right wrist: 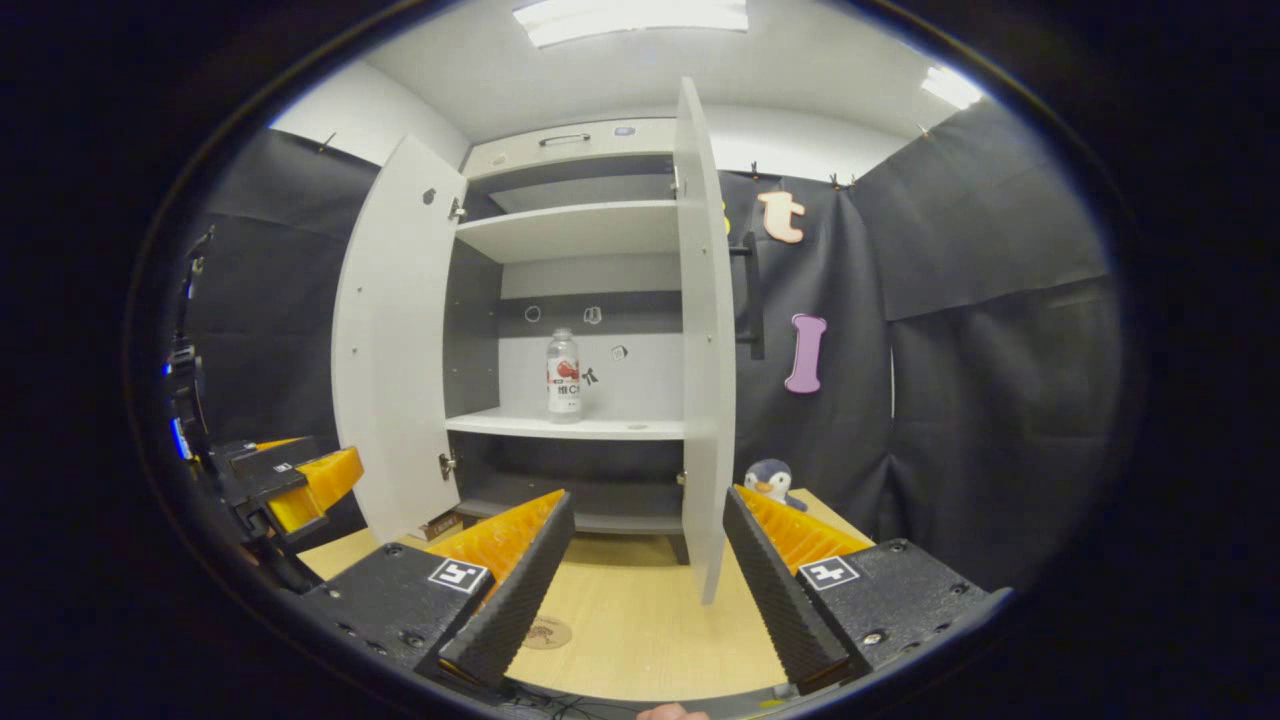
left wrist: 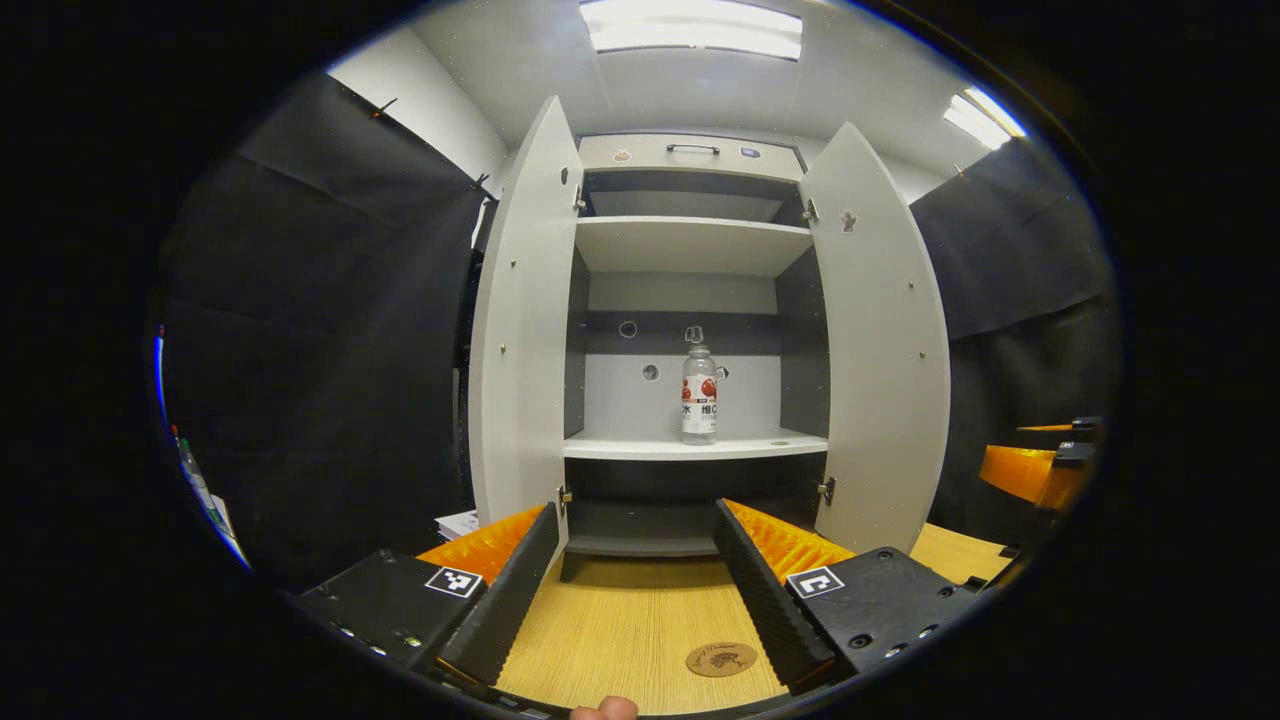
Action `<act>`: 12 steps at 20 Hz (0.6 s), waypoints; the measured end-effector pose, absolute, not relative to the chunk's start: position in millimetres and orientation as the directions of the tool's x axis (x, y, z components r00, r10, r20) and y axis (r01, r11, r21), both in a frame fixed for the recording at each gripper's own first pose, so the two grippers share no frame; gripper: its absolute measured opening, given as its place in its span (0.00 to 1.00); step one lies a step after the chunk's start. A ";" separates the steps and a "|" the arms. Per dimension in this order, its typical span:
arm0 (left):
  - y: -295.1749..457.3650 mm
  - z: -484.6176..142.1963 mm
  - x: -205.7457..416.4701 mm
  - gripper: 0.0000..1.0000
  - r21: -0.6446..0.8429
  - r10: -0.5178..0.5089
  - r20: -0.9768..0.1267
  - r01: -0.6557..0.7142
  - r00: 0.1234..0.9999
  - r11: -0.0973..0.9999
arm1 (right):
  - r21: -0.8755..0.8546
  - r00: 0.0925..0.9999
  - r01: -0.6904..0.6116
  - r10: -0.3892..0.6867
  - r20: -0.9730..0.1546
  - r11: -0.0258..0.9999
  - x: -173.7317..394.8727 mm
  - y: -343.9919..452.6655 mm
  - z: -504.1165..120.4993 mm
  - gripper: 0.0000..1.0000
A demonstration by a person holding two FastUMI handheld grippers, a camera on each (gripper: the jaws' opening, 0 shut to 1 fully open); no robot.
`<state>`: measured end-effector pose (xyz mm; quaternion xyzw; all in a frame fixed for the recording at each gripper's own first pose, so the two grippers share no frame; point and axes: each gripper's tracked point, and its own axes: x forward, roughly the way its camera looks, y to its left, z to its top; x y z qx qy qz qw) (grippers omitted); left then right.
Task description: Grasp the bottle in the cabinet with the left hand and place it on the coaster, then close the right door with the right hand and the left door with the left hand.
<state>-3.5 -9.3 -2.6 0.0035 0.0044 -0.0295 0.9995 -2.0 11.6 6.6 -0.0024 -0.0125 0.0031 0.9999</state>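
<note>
With both doors open and the bottle (left wrist: 698, 394) upright on the cabinet's middle shelf (left wrist: 640, 447), the left hand-held gripper (left wrist: 630, 590), fingers apart, should advance level and clamp mid-body.
</note>
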 end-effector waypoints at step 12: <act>-13.7 0.0 0.3 0.94 0.011 -0.066 -0.005 0.066 0.998 0.998 | -0.003 1.000 -0.007 0.007 0.027 1.000 -0.7 9.1 7.0 0.98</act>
